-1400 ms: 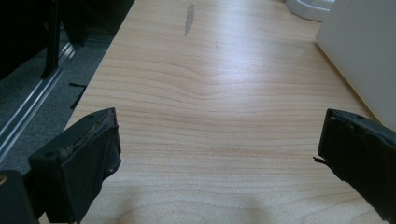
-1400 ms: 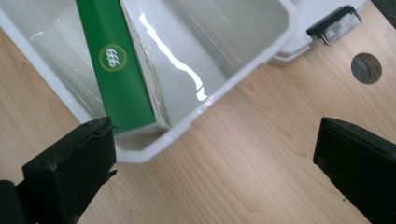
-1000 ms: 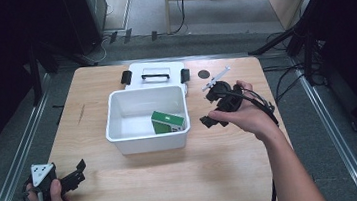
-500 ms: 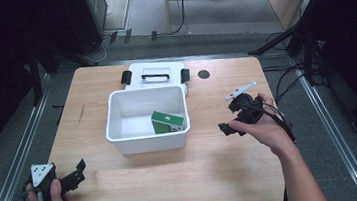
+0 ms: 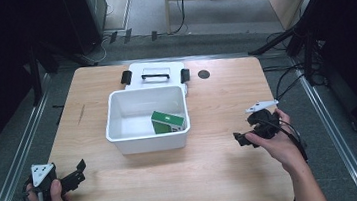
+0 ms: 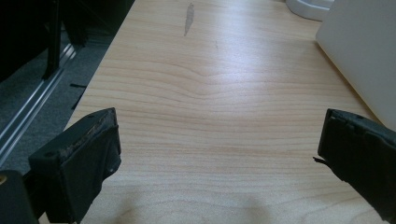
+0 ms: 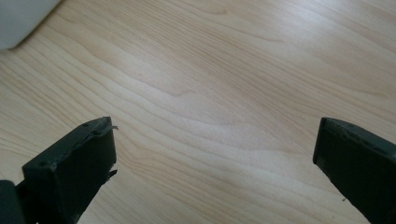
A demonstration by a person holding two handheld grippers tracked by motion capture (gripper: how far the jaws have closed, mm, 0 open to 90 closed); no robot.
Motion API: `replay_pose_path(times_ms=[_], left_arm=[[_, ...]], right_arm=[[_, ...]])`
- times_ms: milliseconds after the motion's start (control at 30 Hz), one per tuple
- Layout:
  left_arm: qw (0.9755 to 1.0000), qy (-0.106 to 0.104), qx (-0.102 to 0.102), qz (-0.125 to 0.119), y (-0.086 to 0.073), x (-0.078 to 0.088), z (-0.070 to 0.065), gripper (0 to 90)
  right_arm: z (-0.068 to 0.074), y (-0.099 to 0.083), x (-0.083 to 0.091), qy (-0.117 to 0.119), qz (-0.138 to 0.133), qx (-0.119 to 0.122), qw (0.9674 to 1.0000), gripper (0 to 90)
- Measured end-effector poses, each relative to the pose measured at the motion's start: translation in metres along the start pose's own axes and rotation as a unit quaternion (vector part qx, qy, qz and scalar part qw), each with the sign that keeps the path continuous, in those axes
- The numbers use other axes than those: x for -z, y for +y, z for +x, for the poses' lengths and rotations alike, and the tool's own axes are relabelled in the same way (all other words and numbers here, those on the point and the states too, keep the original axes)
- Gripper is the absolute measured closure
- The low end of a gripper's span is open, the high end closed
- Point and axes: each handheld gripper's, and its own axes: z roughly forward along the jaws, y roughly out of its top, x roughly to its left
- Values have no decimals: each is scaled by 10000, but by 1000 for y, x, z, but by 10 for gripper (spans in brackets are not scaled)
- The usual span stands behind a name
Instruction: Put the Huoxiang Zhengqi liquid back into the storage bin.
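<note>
Wooden table (image 5: 224, 176), wide-jawed right hand-held gripper (image 5: 243, 138) low.

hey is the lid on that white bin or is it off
Off. The white bin stands open-topped, a green box visible inside; its lid lies flat on the table just behind it, handle up.

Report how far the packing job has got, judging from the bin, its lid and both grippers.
Done: a green box lies inside the white bin. In hand: nothing; the left gripper and right gripper are both open and hold nothing, apart from the bin, over bare table. Left, probably: the lid lies behind the bin, not yet on it.
</note>
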Motion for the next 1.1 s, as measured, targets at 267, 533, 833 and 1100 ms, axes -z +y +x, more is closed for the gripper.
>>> replay_pose_path(times_ms=[267, 533, 833, 1100], left_arm=[[10000, -2, 6, 2, 0, 0, 0, 0], [10000, -1, 6, -3, 0, 0, 0, 0], [10000, -1, 5, -4, 0, 0, 0, 0], [10000, 4, 7, -7, 0, 0, 0, 0]], right_arm=[[-7, -32, -6, -11, -260, -275, 9993, 0], [-9, -62, -5, -59, -664, -395, 9970, 0], [-16, -90, 4, -183, -1089, -655, 9917, 0], [-22, -117, 10, -293, -1396, -898, 9857, 0]])
